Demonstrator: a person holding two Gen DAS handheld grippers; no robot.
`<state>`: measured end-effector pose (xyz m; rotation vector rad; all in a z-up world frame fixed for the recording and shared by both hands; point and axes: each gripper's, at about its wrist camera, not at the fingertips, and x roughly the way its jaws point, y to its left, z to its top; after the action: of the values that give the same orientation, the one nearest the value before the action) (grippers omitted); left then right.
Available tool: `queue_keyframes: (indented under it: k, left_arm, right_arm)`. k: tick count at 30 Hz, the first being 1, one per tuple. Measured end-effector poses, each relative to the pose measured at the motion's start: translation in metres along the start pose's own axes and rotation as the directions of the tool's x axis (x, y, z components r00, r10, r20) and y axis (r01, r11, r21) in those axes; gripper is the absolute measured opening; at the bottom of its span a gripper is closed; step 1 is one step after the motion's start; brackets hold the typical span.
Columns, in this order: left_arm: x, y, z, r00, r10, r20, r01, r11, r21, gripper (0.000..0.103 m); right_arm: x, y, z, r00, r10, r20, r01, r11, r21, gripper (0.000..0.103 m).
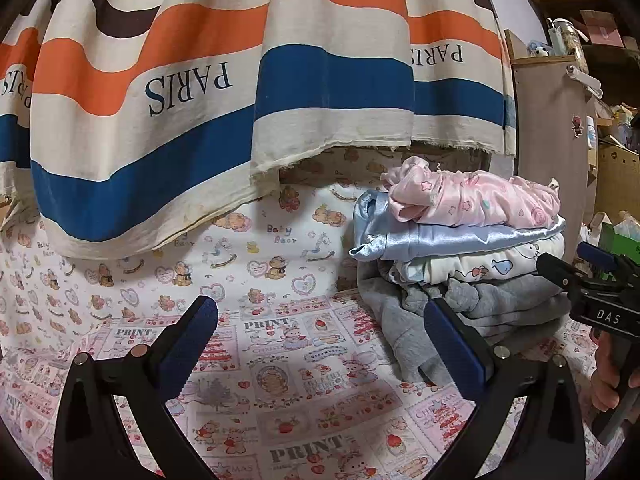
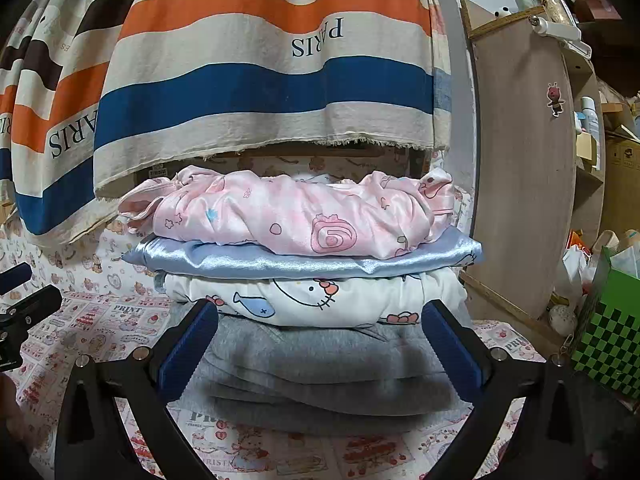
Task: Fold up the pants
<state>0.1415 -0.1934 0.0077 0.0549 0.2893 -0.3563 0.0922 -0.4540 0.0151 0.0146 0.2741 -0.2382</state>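
Nearest us, our left gripper (image 1: 320,344) hangs with its fingers spread wide and holding nothing, over the printed sheet (image 1: 280,400). Our right gripper (image 2: 320,344) is likewise spread and bare, its fingers framing the grey garment (image 2: 320,364) at the foot of the pile without closing on it.

Just beyond stands the pile: the grey piece lowest, a white cartoon-print piece (image 2: 312,300) on it, then a blue satin piece (image 2: 304,260), and a pink pair of pants (image 2: 288,216) bunched on top, rumpled, not flat. Behind hangs a striped curtain (image 2: 260,80).

We judge this fits either a finished stack just laid down or a stack waiting to be drawn from; which pieces are pants we cannot fully tell.
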Motion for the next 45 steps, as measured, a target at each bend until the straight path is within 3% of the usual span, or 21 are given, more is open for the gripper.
queue_keyframes:
  k: [45]
  left_arm:
    - [-0.0005,0.0014,0.0000,1.000,0.007,-0.001,-0.007,1.000,-0.003,0.102]
  right_arm:
    - [0.0007,0.0007,0.0003,1.000,0.010,-0.004,-0.010,1.000,-0.002,0.102]
